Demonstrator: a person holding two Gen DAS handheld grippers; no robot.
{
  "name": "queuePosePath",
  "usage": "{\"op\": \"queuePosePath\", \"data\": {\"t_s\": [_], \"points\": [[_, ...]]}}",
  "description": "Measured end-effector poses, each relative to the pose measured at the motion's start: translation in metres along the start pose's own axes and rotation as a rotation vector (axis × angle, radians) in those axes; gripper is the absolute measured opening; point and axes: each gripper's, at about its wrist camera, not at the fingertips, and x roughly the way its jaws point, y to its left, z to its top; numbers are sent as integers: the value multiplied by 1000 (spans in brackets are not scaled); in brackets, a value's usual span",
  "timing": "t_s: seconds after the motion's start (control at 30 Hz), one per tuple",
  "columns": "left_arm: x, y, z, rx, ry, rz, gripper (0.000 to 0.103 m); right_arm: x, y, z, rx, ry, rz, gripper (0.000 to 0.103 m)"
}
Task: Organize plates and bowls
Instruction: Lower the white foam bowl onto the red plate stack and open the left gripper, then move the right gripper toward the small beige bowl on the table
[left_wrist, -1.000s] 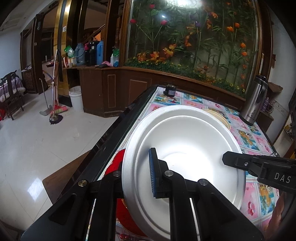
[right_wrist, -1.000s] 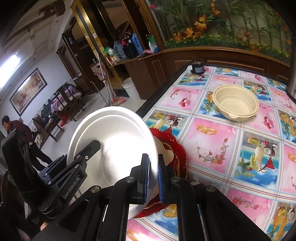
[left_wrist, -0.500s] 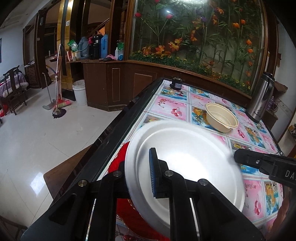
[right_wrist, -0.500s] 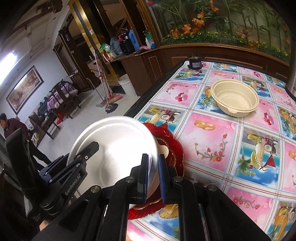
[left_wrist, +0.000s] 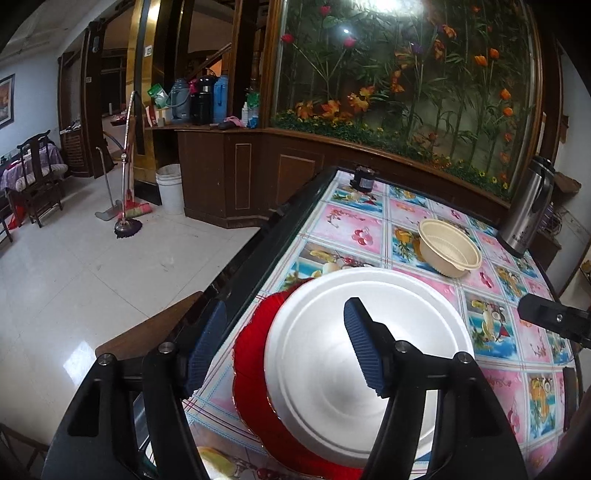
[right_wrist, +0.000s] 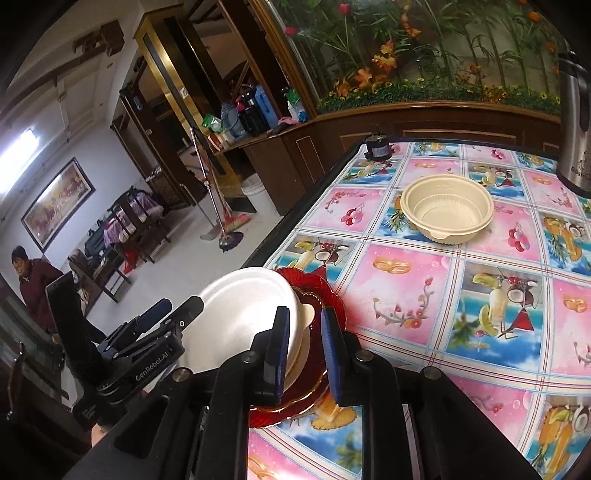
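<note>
Your left tongs (left_wrist: 284, 347) stood wide apart, holding nothing, one pad off the surface's (right_wrist: 406, 273) edge; your right tongs (right_wrist: 304, 354) were parted a little around the near rim of the white plate (left_wrist: 365, 354), not visibly pinching it. That plate lay stacked on the red plate (left_wrist: 251, 373), so the plates looked done. The cream bowl (right_wrist: 447, 206) sat well apart, untouched, and remained to be dealt with.

i see a glossy white tile floor (left_wrist: 74, 280), dark wood cabinets (left_wrist: 236, 177) under a big glass flower display (left_wrist: 406, 85), a mop (left_wrist: 127, 221) and white bucket (left_wrist: 169, 188) nearby, wooden chairs (left_wrist: 37, 181) far left, a framed painting (right_wrist: 55, 203) on a pale wall.
</note>
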Motion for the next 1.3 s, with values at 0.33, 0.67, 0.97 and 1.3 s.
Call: {"op": "queuePosePath", "data": {"t_s": [0.33,0.67,0.97,1.3], "points": [[-24,-39,2,75,-57,-55,66,-30,-76,-9,141,-85,-81,29],[-25,-148,-30,321,-8,-169,66,-29,-194,-30,328,-119,-247,29],[42,-246,-51,475,157,-218,66,-20,-251,-46,464,-80,-208,29],[80,-251,-59,432,192,-188,66,-25,-255,-47,480,-101,-235,29]]}}
